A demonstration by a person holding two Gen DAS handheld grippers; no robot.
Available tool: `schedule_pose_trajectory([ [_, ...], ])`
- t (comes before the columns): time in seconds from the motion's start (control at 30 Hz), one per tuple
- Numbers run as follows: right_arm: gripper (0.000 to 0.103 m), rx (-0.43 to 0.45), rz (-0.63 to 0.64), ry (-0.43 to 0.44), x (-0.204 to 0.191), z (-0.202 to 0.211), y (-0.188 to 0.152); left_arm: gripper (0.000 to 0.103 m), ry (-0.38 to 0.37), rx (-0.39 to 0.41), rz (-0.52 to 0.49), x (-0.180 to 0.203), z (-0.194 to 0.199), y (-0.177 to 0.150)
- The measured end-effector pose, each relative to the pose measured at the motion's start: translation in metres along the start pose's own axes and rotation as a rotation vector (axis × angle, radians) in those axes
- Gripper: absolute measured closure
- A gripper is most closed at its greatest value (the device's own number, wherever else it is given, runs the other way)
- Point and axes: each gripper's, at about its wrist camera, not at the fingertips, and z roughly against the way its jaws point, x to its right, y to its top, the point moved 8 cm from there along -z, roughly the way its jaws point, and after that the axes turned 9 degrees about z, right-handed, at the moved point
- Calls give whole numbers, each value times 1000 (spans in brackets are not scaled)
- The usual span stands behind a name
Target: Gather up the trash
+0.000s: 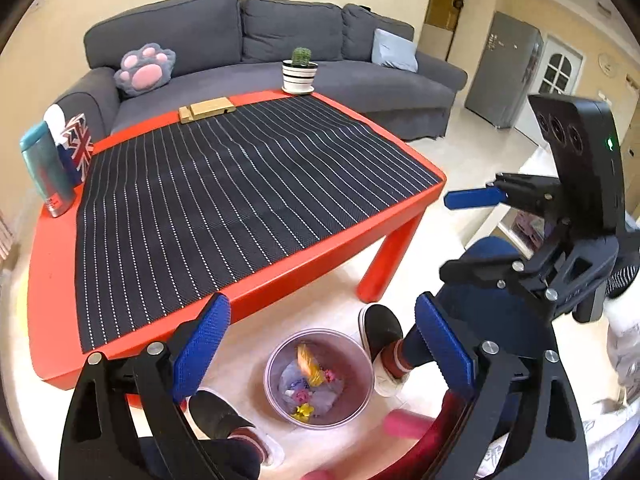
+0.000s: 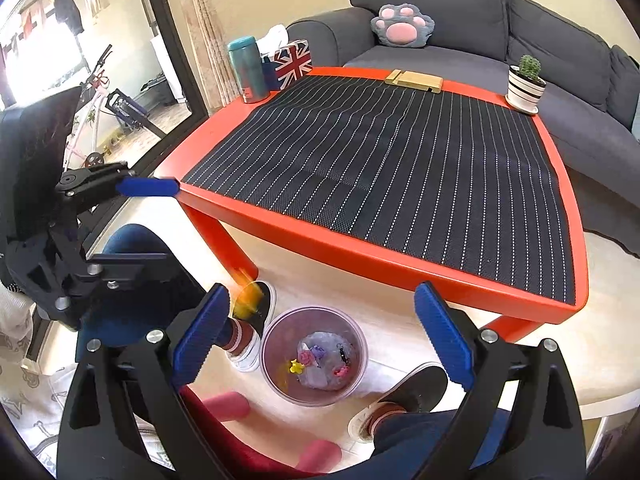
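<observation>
right wrist view: both hand-held grippers spread wide above trash bin [image 2: 314, 354].

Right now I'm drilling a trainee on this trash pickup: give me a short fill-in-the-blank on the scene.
1. The trash bin stands on the ____ between the person's shoes.
2. The left gripper has its jaws ____.
3. The cactus pot sits on the red table at a far ____.
4. A blurred yellow wrapper is falling beside the right gripper, above the ____.

Missing: floor; open; corner; bin
</observation>
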Motion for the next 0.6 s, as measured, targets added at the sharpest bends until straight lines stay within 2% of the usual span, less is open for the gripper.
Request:
schedule_pose_trajectory([
  [0.6,7,-17,0,-10,-1,-5,-1,8,30,14,57,-14,3,3],
])
